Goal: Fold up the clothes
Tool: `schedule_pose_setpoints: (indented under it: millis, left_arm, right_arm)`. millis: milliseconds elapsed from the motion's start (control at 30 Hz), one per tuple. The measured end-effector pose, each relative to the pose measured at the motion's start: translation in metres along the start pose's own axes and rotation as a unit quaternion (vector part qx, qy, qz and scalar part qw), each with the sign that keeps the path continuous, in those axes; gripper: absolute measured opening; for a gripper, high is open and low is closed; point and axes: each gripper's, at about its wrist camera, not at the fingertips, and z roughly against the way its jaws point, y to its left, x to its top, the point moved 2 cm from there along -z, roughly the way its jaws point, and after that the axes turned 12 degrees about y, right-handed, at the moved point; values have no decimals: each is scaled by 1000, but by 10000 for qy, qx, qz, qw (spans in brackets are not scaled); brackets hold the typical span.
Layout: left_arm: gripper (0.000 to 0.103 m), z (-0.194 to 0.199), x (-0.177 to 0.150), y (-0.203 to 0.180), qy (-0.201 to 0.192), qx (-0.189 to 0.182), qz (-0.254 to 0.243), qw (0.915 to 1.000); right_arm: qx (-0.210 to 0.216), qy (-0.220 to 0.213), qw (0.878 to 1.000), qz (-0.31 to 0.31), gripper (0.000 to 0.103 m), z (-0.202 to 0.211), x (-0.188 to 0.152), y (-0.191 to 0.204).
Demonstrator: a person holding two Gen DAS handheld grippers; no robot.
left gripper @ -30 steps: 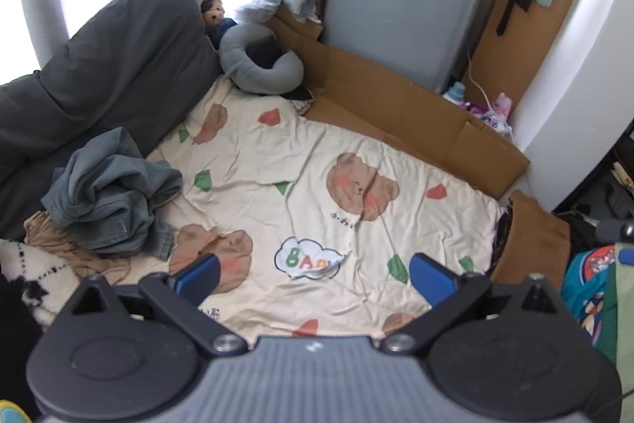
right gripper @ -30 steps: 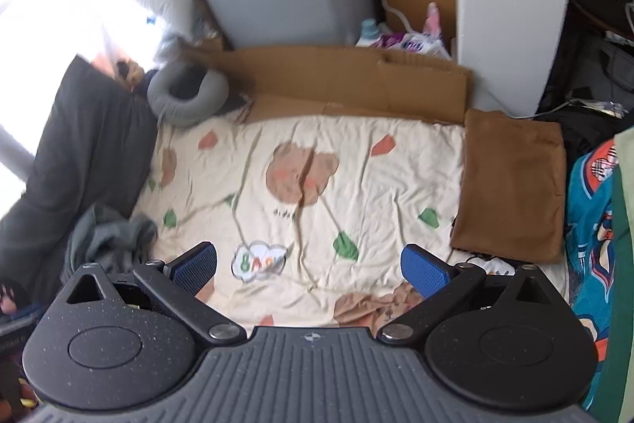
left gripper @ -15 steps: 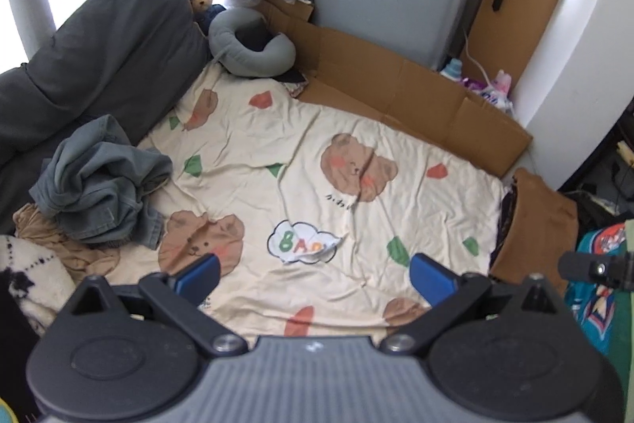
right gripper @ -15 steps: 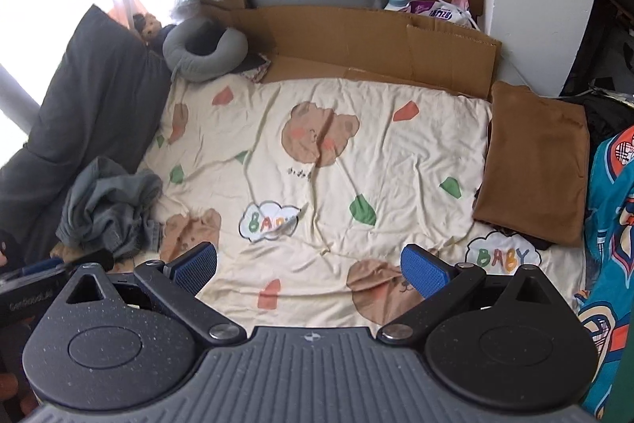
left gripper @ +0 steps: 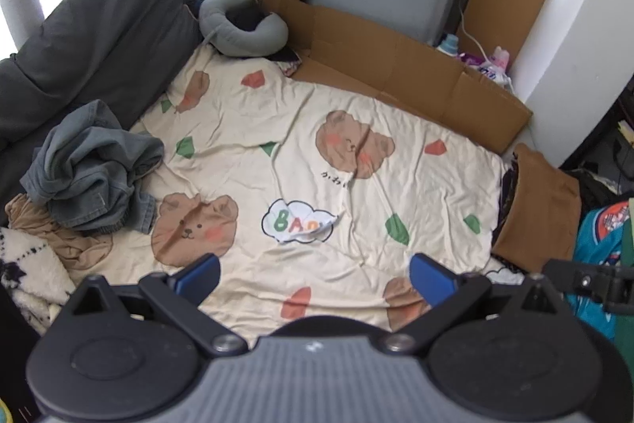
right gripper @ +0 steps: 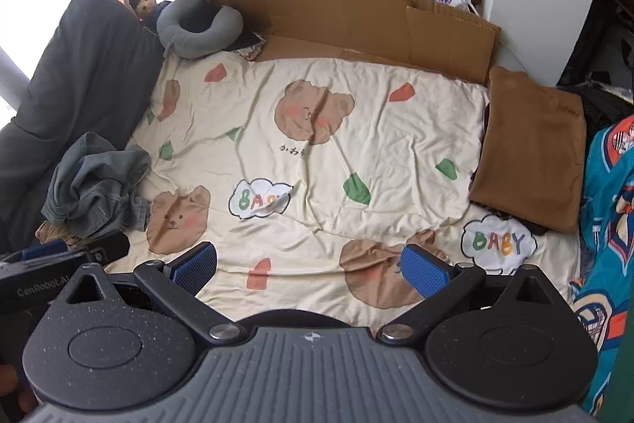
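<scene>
Bear-print sheet (left gripper: 356, 185) below; left gripper (left gripper: 315, 274), right gripper (right gripper: 309, 270) jaws spread wide, empty, touching nothing.

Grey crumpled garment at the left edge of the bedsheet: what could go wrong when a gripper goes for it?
The grey garment lies on a tan cloth, so a deep pinch may lift both. It is bunched, so the seam grabbed may be a poor one to fold from. Both the left gripper and right gripper are open and empty.
</scene>
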Motion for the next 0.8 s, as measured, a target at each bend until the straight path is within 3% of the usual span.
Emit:
schedule_pose_setpoints:
  millis: [800]
  left_arm:
    - [102,-7,1,-5,-182,203,-168,9995]
  right_arm:
    - [-317,5,9995,72,101,-14,-1,-6]
